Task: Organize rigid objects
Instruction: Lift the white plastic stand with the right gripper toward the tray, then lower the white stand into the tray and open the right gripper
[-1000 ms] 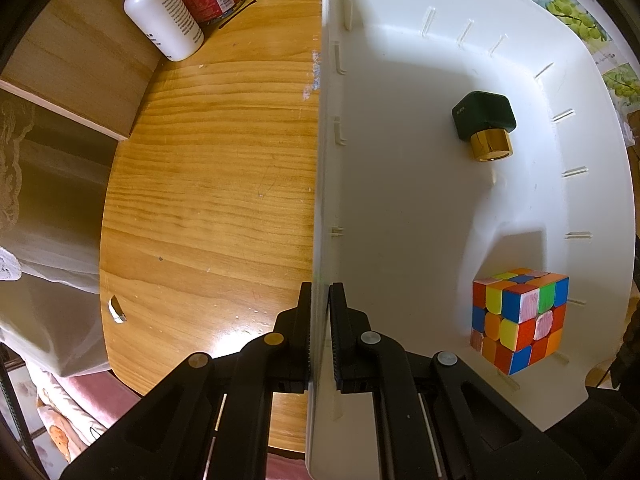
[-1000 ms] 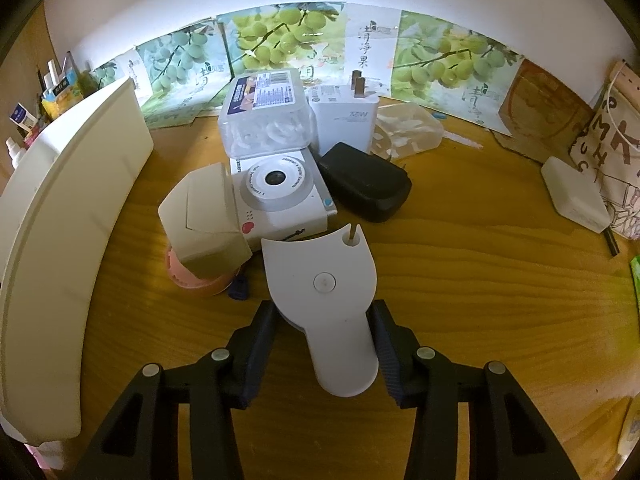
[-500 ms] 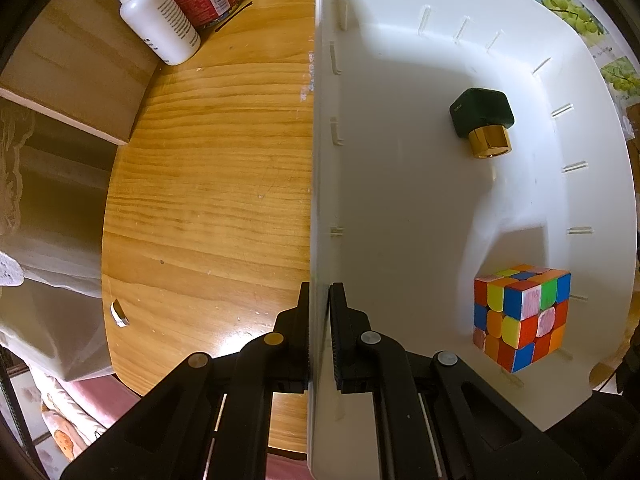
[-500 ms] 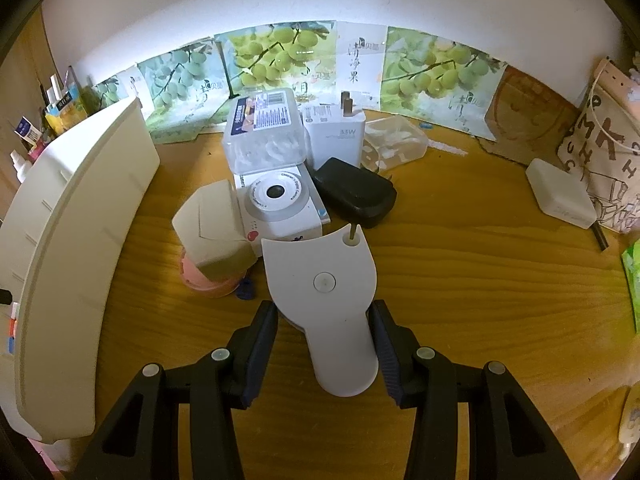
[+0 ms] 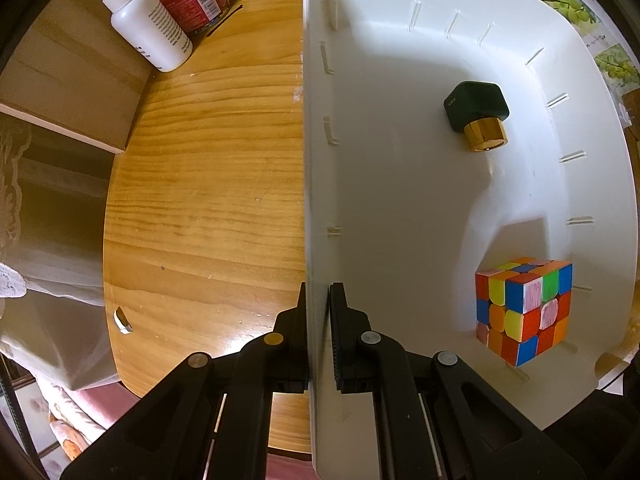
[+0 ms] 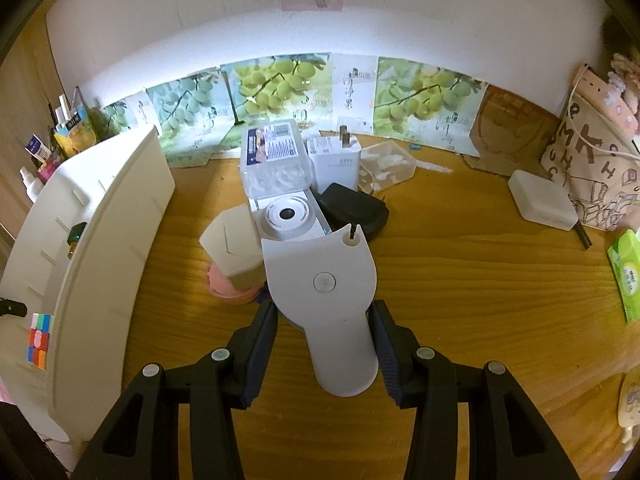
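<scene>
Left hand-held gripper [image 5: 318, 304] clenches the white bin's wall [image 5: 316, 160]; right hand-held gripper [image 6: 326, 330] grasps a white thermometer [image 6: 324, 288] above the bench [image 6: 460, 280], right of the bin. Best lifted clear over the rim, then lowered beside the cube [image 5: 524, 312].

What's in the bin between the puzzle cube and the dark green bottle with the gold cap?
Nothing: in the left wrist view, bare white bin floor separates the cube and the bottle.
</scene>
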`<state>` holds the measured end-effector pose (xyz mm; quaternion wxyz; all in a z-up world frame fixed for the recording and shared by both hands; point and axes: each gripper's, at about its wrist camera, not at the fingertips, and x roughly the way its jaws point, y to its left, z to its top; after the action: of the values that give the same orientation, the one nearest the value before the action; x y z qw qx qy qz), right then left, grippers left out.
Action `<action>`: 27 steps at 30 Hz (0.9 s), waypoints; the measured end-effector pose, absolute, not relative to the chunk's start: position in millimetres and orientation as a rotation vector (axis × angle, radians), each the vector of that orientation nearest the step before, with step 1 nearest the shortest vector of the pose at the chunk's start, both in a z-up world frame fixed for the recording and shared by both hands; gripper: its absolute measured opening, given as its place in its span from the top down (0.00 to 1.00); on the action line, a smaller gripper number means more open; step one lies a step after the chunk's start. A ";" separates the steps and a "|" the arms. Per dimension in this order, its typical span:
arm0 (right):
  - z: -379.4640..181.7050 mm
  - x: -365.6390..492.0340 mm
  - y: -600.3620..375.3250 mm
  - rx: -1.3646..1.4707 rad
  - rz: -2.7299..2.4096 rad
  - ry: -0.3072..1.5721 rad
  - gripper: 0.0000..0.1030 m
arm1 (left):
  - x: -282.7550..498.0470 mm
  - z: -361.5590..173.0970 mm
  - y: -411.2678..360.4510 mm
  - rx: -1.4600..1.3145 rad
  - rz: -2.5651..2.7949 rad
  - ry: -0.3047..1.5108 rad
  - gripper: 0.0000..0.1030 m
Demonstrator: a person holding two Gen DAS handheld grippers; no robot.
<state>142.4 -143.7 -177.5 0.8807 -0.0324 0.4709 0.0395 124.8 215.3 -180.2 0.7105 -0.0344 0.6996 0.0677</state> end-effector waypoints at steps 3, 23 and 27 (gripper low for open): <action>-171.4 137.9 -142.5 -0.069 0.078 0.963 0.54 | 124.9 -180.2 215.5 -0.079 0.151 1.551 0.93; -111.1 122.6 -114.2 -0.116 0.142 0.826 0.54 | 129.2 -182.4 215.0 -0.072 0.147 1.553 0.93; -99.3 121.1 -105.4 -0.126 0.170 0.798 0.54 | 129.6 -182.6 215.3 -0.071 0.147 1.553 0.93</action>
<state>121.1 -105.4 -99.3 0.9159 -0.0614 0.3878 0.0828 129.6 215.3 -182.6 0.7102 -0.0320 0.7001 0.0664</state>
